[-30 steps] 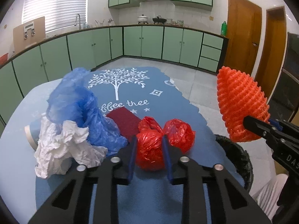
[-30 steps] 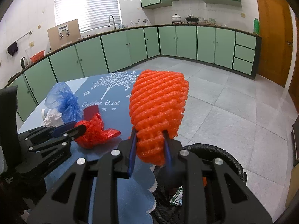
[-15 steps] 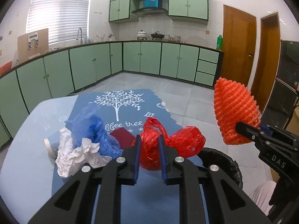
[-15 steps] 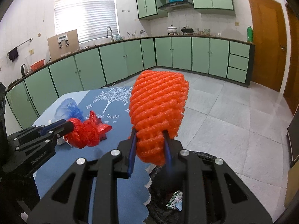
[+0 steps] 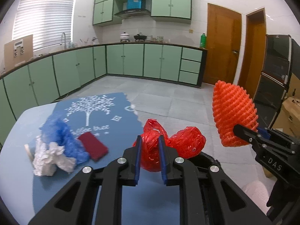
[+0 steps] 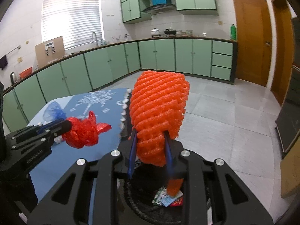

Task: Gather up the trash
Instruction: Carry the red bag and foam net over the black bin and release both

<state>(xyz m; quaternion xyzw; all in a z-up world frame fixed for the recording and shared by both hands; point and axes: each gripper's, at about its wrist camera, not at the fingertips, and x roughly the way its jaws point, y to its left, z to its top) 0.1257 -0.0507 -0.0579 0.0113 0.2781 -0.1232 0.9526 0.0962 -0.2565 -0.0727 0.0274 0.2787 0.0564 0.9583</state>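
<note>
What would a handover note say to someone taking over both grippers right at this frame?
Left gripper: shut on the red plastic bag, lifted off the table near its edge.
Right gripper: shut on the orange foam net, held over the black bin.
Done: both pieces picked up; the bin already holds some wrappers.
Left on the blue tablecloth: the blue plastic bag, crumpled white paper and a dark red flat piece.
Next, probably: drop the net, then the red bag, into the bin; return for the rest.
</note>
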